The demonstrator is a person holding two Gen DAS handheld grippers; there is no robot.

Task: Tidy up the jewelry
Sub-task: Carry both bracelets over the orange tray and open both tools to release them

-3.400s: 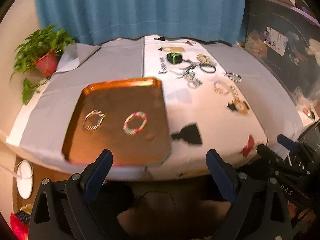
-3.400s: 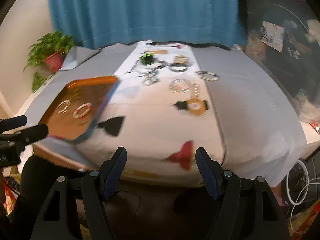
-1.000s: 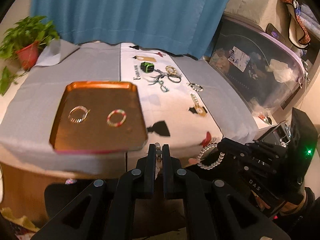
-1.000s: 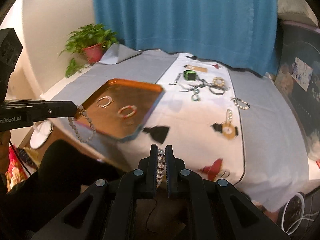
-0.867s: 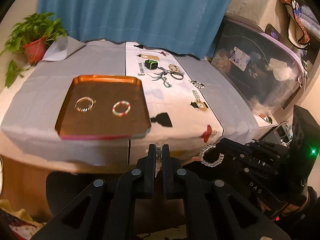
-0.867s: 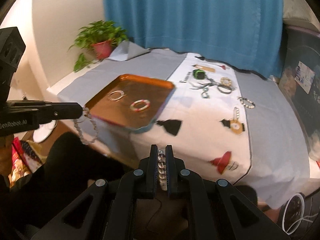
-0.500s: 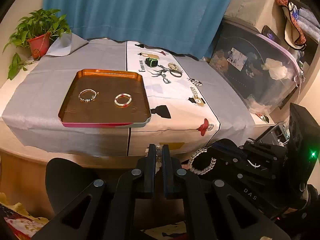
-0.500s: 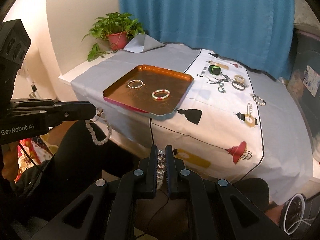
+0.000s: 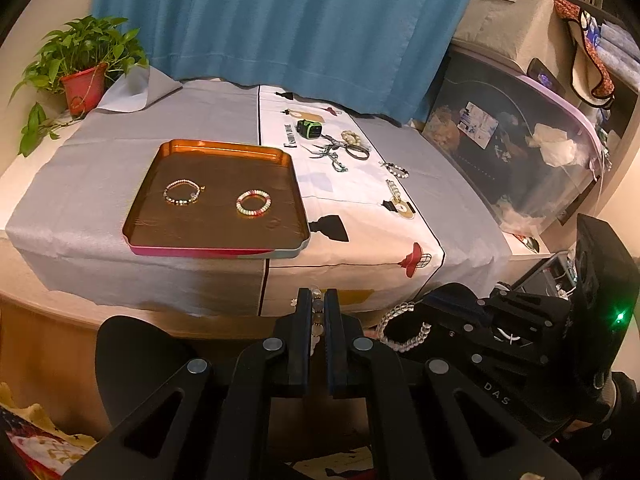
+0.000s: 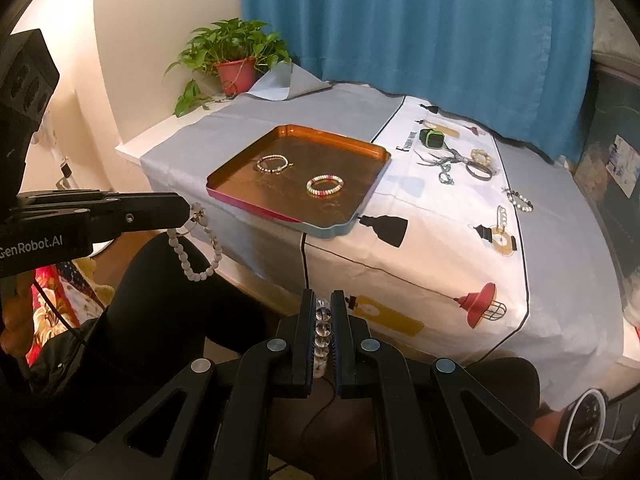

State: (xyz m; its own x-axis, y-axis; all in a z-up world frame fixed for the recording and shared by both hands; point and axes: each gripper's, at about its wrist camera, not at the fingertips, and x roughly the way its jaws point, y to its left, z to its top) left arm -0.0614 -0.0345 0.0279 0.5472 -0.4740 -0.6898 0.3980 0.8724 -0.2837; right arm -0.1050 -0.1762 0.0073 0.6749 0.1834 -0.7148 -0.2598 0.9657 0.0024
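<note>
Both jaws shut, left gripper (image 9: 316, 300) pinching frosted bracelet (image 10: 196, 248), right gripper (image 10: 323, 304) pinching clear bracelet (image 9: 402, 330)

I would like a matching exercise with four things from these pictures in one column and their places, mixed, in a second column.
Things:
1. white bead bracelet
2. red and white bracelet
3. green watch
4. potted plant

Places:
A. on the white cloth near the curtain
B. at the far left corner
C. hanging from the left tongs
D. in the orange tray

Pairs: 1-C, 2-D, 3-A, 4-B
</note>
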